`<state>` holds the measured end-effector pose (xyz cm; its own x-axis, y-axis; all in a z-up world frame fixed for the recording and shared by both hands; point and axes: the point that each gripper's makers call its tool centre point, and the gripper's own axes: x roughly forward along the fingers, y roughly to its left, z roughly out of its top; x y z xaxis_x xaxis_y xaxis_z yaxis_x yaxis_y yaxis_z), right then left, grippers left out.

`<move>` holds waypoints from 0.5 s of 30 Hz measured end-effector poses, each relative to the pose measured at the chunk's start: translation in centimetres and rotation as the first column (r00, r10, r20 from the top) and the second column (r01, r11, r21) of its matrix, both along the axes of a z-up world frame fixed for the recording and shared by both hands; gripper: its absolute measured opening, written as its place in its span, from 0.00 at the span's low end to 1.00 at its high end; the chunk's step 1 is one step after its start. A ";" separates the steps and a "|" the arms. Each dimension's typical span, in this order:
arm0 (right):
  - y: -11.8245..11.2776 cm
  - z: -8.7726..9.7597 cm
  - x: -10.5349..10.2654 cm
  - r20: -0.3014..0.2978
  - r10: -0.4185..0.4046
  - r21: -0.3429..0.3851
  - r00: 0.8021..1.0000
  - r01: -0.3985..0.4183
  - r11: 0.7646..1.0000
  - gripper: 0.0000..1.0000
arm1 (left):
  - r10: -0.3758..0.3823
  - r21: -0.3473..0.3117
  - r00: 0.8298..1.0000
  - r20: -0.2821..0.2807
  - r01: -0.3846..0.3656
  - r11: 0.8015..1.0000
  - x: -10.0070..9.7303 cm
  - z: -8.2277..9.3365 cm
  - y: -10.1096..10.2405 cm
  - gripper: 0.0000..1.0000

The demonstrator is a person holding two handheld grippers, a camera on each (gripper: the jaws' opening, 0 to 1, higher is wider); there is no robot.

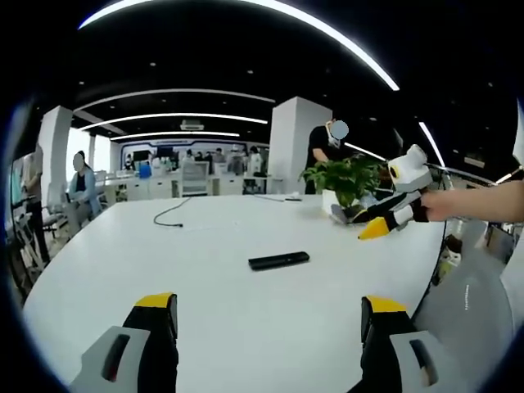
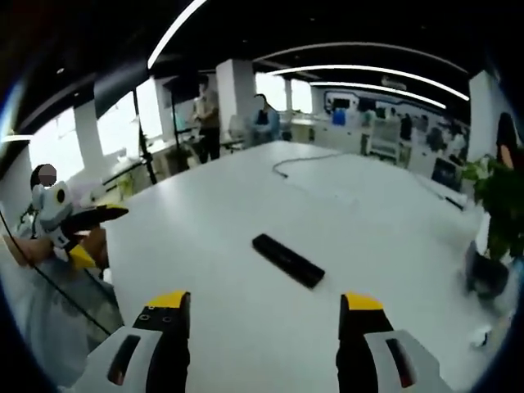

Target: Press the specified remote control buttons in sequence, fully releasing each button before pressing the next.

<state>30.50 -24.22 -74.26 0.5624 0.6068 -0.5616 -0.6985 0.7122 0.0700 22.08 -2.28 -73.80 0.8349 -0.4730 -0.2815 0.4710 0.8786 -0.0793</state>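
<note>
A black remote control [image 1: 279, 260] lies flat near the middle of the white table [image 1: 205, 327]. In the left gripper view it sits just beyond my left gripper [image 1: 270, 304], whose yellow-tipped jaws stand wide open with nothing between them. My right gripper [image 1: 364, 223] comes in from the right over the table's far edge, held by a hand. In the right gripper view the remote [image 2: 287, 260] lies slanted ahead of my open right gripper [image 2: 264, 301]. The left gripper [image 2: 88, 236] shows at the left edge of the table [image 2: 246, 344], apart from the remote.
A potted green plant [image 1: 348, 180] [image 2: 499, 196] stands at the table's edge beside the right gripper. A thin dark cable [image 1: 168, 214] [image 2: 299, 161] trails across the far part of the table. People and desks fill the office behind.
</note>
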 end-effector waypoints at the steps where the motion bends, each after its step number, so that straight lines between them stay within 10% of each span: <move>1: -0.3 0.0 -0.1 0.000 -0.008 0.004 1.000 0.008 1.000 0.72 | -0.002 -0.001 1.000 0.000 0.002 1.000 0.0 0.0 0.0 0.96; 15: -4.2 1.4 -2.0 0.032 -0.161 0.087 0.986 0.158 0.984 0.72 | -0.031 0.009 0.999 -0.019 0.031 0.999 -0.1 -0.4 -0.6 0.96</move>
<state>28.52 -28.42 -72.90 0.6760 0.5517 -0.4886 -0.5798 0.8074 0.1095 21.93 -2.86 -74.19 0.8142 -0.4960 -0.3017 0.4967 0.8642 -0.0805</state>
